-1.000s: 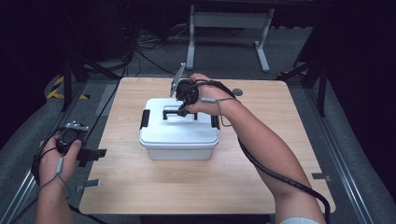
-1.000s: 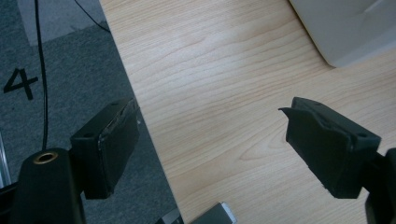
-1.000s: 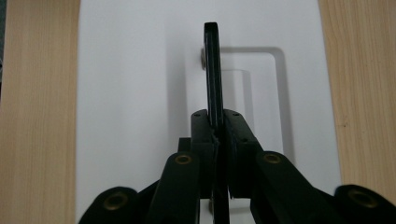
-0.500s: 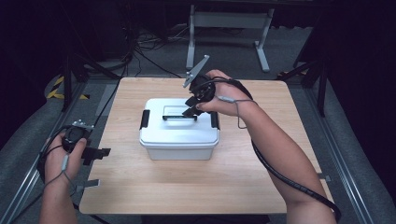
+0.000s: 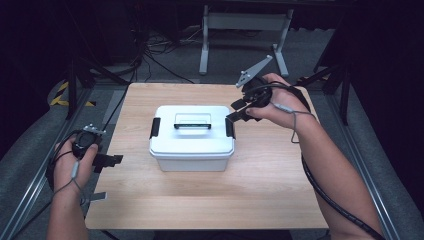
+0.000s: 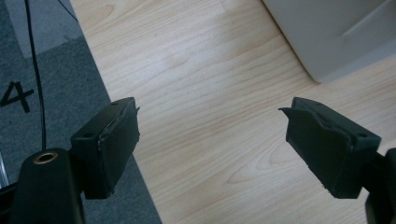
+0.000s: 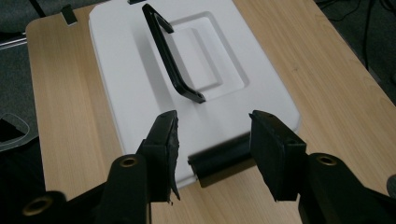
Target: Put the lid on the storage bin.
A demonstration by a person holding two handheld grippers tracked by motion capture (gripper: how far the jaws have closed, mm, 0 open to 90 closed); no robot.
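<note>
High view puts the white box at the middle of the surface, lid on and black handle lying flat. Your right gripper hangs just above the box's right-end latch, fingers apart and holding nothing, the latch showing between them. Your left gripper hovers at the surface's left edge, well apart from the box, fingers wide and empty.

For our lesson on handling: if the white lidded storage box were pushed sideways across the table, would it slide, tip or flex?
The white storage box looks wide and low, so it would probably slide, not tip. Its moulded plastic walls look stiff. The smooth wooden table likely offers little grip.
</note>
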